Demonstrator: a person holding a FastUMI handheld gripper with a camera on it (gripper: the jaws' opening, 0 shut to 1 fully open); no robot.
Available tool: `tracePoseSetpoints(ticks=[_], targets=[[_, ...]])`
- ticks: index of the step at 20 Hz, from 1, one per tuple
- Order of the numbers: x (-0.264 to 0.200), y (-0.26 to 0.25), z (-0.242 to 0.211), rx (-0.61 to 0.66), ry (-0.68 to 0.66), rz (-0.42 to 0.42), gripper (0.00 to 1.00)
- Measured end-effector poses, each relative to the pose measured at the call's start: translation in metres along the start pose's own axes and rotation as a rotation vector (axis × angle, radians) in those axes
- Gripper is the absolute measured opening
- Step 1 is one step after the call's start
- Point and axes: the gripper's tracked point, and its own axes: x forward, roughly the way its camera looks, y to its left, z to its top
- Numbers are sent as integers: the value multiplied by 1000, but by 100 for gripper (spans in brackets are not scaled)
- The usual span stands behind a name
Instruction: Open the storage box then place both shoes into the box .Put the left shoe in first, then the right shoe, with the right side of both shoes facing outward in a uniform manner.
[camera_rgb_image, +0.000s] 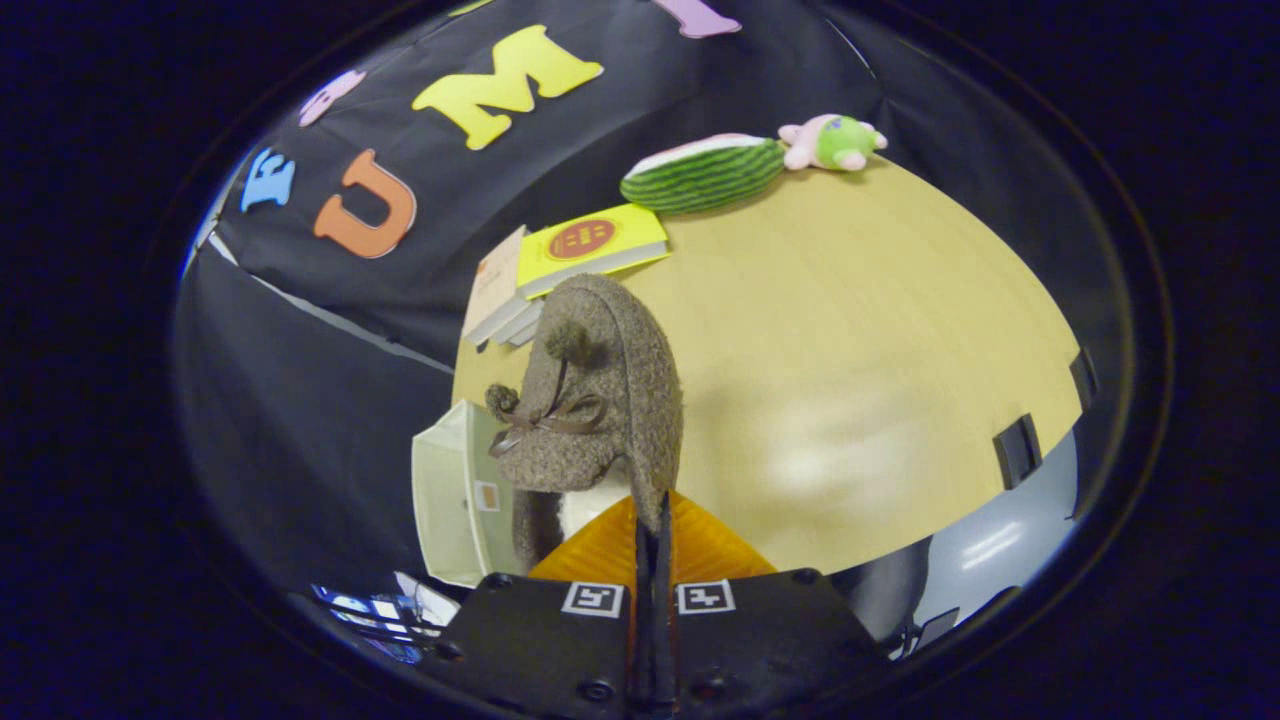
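Observation:
My gripper (655, 535) is shut on the collar edge of a brown woolly shoe (600, 400), which hangs lifted above the table with its toe pointing away from me. The shoe has a dark bow and two pom-poms on its upper, and a pale fleece lining shows near the fingers. A white storage box (455, 500) stands just behind and below the shoe, at the near corner of the wooden table (880, 350); the shoe hides part of it. I cannot tell whether the box is open.
A yellow book (590, 245) and some paler books (500, 290) lie beyond the shoe. Farther back rest a watermelon-slice plush (705, 170) and a small pink and green plush toy (832, 142). Two dark clips (1018, 450) sit on the table's edge.

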Motion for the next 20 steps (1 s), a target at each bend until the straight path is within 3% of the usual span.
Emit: tracePoseSetpoints(ticks=[6, 9, 13, 20], targets=[[-1, 124, -12, -62, -55, 127, 6], [10, 160, -24, -98, -47, 119, 6], [42, 194, -52, -109, 17, 108, 6], [96, 198, -90, -124, 88, 48, 6]])
